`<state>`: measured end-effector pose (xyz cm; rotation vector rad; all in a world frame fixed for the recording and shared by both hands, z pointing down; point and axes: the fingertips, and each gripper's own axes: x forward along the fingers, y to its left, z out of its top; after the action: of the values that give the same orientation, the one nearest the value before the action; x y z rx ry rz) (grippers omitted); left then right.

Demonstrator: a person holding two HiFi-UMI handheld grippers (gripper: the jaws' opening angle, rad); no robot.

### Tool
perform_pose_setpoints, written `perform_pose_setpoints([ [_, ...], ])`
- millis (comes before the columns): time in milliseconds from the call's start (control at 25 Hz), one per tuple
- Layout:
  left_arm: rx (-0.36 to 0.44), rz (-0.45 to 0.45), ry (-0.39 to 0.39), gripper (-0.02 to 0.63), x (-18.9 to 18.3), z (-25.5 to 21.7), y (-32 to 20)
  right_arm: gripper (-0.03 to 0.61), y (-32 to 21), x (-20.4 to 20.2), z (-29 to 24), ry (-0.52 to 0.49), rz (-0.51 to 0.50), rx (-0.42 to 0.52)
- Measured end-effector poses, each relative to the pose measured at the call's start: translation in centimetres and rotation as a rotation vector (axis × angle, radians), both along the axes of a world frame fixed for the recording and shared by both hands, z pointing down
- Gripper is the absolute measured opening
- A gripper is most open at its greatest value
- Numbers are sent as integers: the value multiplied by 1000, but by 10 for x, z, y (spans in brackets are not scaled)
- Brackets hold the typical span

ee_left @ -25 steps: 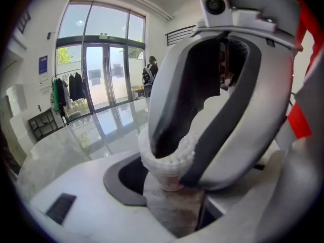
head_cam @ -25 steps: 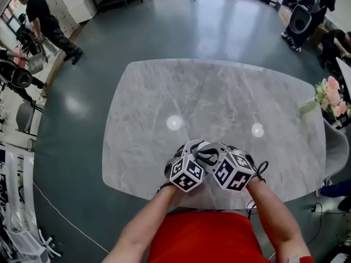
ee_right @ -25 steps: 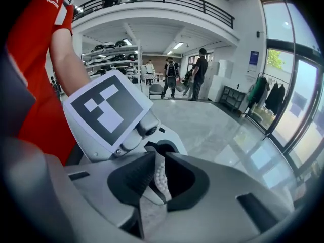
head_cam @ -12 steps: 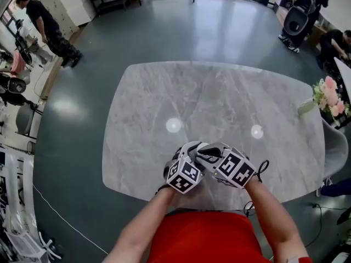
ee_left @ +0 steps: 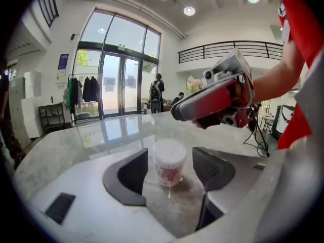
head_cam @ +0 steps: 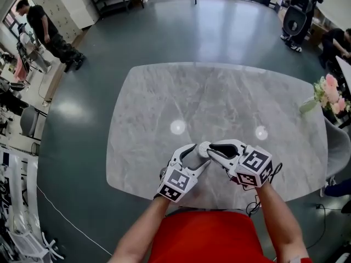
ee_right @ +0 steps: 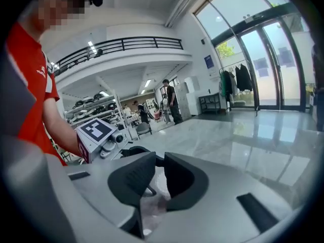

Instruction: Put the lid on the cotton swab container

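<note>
Between the left gripper's point(head_cam: 196, 155) wide-open jaws, untouched, stands the cotton swab container point(ee_left: 168, 162), framed for steadying. Just above, the right gripper's point(ee_right: 159, 168) near-closed jaws flank a clear blurred thing point(ee_right: 152, 206), perhaps the lid.

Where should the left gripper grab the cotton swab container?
On the round side wall, mid-height, coming in level from the near side. The cotton swab container stands upright between the open jaws of the left gripper, untouched; a side grip probably leaves its top free.
</note>
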<state>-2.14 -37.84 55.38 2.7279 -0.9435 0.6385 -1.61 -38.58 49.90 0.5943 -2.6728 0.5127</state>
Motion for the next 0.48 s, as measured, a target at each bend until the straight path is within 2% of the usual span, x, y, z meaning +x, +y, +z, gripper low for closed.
perform_pose_setpoints([
  [240, 183, -33, 168, 307, -2, -96, 8, 75, 10, 18, -76, -181, 96, 218],
  [360, 243, -64, 236, 246, -2, -146, 14, 75, 17, 27, -111, -255, 149, 303],
  [480, 297, -77, 238, 165, -2, -184, 21, 75, 26, 34, -140, -319, 179, 352],
])
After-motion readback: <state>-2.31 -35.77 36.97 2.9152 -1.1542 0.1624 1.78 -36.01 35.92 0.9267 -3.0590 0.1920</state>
